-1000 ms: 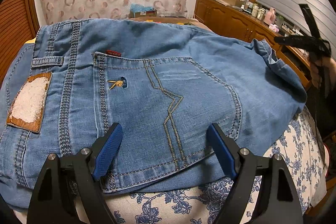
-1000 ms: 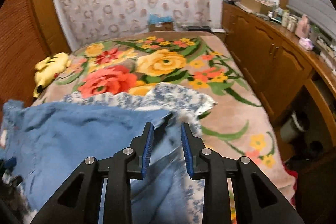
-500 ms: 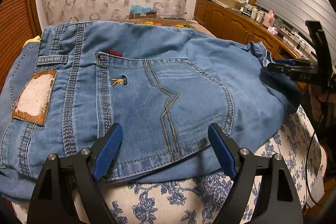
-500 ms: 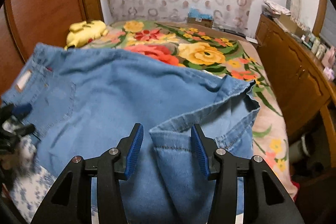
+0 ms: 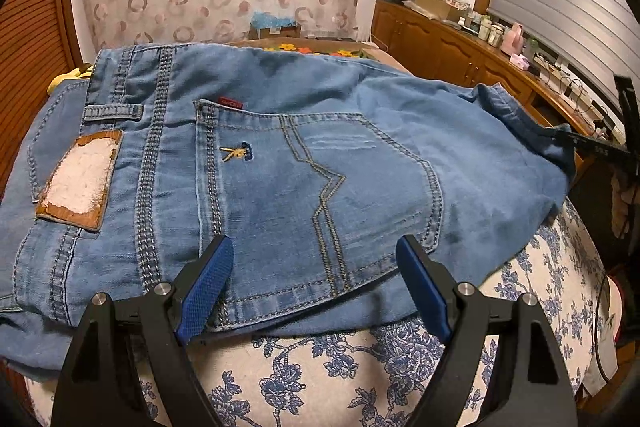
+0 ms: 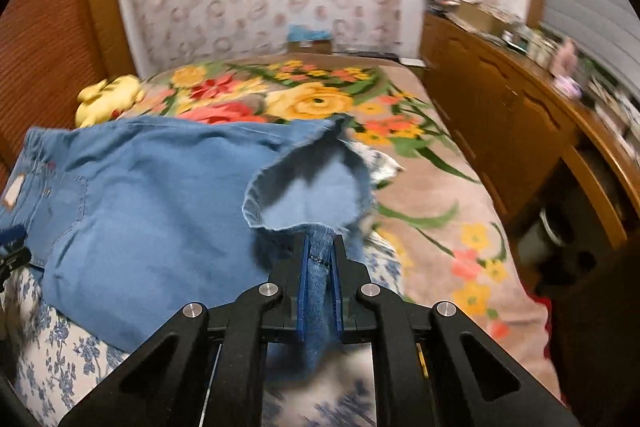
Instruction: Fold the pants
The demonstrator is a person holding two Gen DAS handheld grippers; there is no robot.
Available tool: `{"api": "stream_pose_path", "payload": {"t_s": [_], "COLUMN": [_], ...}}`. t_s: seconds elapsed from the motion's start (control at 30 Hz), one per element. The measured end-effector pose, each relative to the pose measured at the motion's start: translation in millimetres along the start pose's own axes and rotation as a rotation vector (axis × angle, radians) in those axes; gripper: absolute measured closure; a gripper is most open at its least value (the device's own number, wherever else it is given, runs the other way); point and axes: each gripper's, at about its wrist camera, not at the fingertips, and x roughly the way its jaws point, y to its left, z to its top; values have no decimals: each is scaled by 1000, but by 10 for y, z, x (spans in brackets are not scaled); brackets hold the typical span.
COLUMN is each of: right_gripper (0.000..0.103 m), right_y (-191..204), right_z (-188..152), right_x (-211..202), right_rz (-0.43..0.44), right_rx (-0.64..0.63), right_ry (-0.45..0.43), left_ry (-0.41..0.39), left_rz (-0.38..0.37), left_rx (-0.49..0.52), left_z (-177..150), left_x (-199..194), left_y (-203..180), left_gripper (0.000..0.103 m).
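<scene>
Light blue denim pants (image 5: 320,147) lie folded on a blue-flowered cover, back pocket and leather waist patch facing up. My left gripper (image 5: 316,255) hovers open over the lower edge of the back pocket, its blue pads (image 5: 208,283) wide apart and holding nothing. In the right wrist view the pants (image 6: 160,195) spread to the left, with a leg opening gaping just ahead. My right gripper (image 6: 320,239) is closing on the hem of that leg, and the denim is pinched between its pads. It also shows as a black arm (image 5: 592,145) at the pants' right end.
A blue-flowered cover (image 5: 360,367) lies under the pants. Beyond it spreads a bed blanket with big flowers (image 6: 320,99), with a yellow soft toy (image 6: 108,99) at its left. A wooden cabinet (image 6: 500,115) with cluttered top runs along the right. Wood panelling stands on the left.
My right gripper opened wider around the leg hem, then shut on it, and has come lower at the pants' right end. The left gripper kept still and open.
</scene>
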Motion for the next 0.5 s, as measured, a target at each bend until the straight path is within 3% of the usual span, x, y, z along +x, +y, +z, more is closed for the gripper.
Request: {"api": "stream_pose_path", "payload": {"t_s": [0.2, 0.27, 0.33, 0.43, 0.5], "right_gripper": [93, 85, 64, 53, 52], "right_y": [-29, -24, 16, 39, 38], "right_z": [-178, -208, -172, -221, -260], "right_x": [-155, -128, -94, -56, -27], "right_rz": [-38, -48, -14, 25, 40], "right_rx": [84, 119, 149, 188, 191], "right_ry": [-7, 4, 0, 21, 38], "left_ry": [5, 4, 1, -1, -1], "left_rz": [-1, 0, 1, 7, 11], "left_rx": [11, 15, 17, 13, 6], "left_z": [-6, -6, -7, -13, -22], "left_x": [5, -10, -26, -53, -58], "left_y": [-29, -64, -68, -69, -54], "left_gripper": [19, 19, 19, 19, 19]}}
